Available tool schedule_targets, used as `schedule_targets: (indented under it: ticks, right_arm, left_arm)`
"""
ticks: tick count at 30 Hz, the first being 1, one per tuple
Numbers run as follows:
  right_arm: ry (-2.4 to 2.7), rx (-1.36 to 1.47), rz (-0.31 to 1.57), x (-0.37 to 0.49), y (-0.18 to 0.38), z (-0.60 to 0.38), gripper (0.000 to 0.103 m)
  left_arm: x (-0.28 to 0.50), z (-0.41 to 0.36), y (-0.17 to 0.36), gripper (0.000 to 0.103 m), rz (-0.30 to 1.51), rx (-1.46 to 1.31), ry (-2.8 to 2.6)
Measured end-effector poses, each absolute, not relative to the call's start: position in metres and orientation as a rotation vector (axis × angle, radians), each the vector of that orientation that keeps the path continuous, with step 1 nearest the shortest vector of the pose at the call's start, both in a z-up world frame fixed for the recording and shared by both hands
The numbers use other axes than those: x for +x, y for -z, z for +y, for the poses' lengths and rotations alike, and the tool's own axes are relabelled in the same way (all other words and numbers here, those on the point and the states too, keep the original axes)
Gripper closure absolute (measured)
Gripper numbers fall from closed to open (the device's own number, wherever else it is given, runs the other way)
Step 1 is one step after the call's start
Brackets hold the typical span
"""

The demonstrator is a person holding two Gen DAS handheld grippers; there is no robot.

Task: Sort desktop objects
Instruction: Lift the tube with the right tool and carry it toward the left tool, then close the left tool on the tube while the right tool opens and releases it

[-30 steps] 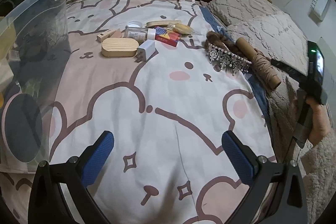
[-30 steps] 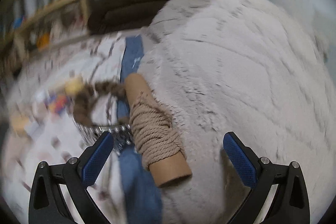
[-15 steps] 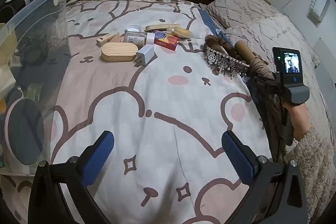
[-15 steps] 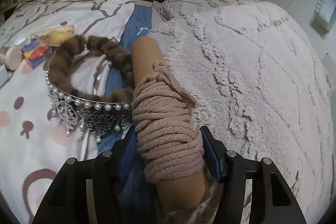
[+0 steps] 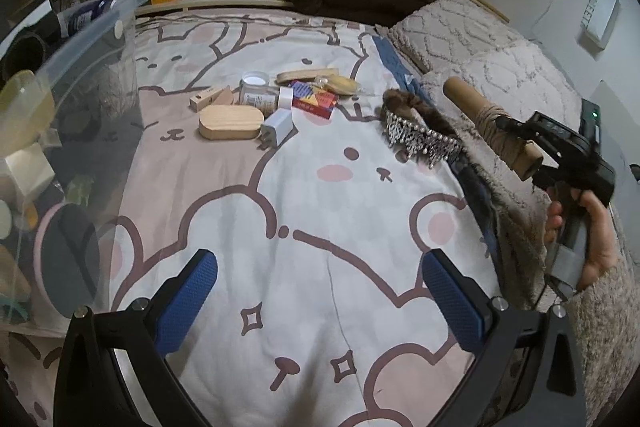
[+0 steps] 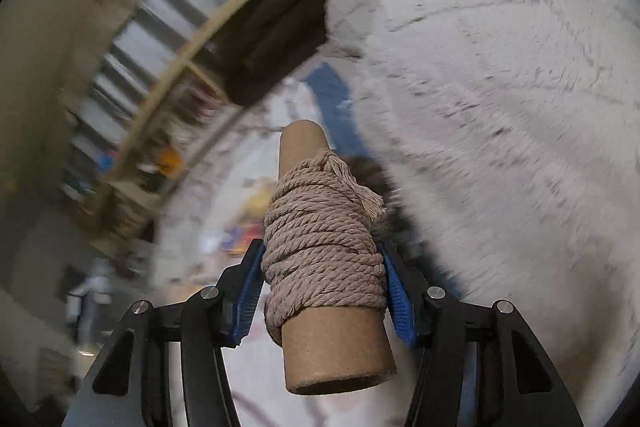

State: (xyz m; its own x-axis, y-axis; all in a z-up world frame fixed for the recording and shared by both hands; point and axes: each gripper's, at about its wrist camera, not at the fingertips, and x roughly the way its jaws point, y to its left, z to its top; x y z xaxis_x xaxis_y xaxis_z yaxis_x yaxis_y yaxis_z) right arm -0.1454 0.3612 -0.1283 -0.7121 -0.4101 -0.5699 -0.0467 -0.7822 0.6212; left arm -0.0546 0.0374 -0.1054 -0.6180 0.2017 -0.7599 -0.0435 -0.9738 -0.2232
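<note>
The cardboard tube wrapped in beige rope [image 6: 324, 251] is lifted off the bed, tilted, near the pearl tiara [image 5: 420, 139]; the wooden box [image 5: 231, 123], charger [image 5: 278, 127] and red pack [image 5: 314, 99] cluster left of the tiara

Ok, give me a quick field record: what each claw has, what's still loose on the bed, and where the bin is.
right claw: shut on rope spool, lifted off the bed
left claw: open, nothing between the pads, over the bedsheet
loose items: tiara, wooden box, white charger, jar, red box
clear bin: left edge of the left wrist view
</note>
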Motion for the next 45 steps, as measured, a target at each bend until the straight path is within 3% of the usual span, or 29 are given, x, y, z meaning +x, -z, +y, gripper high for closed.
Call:
schedule_targets:
  ticks: [7, 23, 30, 34, 39, 40, 43, 45]
  right_arm:
    - [2.384, 1.116, -0.761, -0.116, 0.115, 0.287, 0.047]
    - [2.056, 1.492, -0.328, -0.059, 0.185, 0.144, 0.046]
    - [1.920, 1.498, -0.283, -0.035, 0.191, 0.133, 0.045]
    - [1.911, 1.529, -0.235, -0.030, 0.195, 0.127, 0.031]
    - [1.925, 1.559, -0.176, -0.029, 0.198, 0.126, 0.031]
    - [1.941, 1.561, -0.148, -0.029, 0.197, 0.127, 0.031]
    - [2.033, 1.560, -0.007, -0.033, 0.192, 0.138, 0.030]
    - [2.098, 1.580, 0.022, -0.041, 0.191, 0.153, 0.022]
  left_arm:
    - [-0.044, 0.021, 0.090, 0.000, -0.341, -1.261, -2.715]
    - [-0.047, -0.008, 0.107, 0.000, -0.476, -1.370, -2.707]
    - [-0.054, -0.009, 0.136, 0.001, -0.498, -1.536, -2.644]
    - [-0.051, -0.008, 0.145, 0.001, -0.478, -1.585, -2.623]
    - [-0.048, -0.005, 0.155, 0.002, -0.444, -1.631, -2.608]
    - [-0.047, -0.005, 0.158, 0.003, -0.445, -1.640, -2.605]
    - [-0.049, -0.002, 0.166, 0.022, -0.435, -1.676, -2.591]
    - [-0.050, 0.001, 0.172, 0.022, -0.424, -1.695, -2.581]
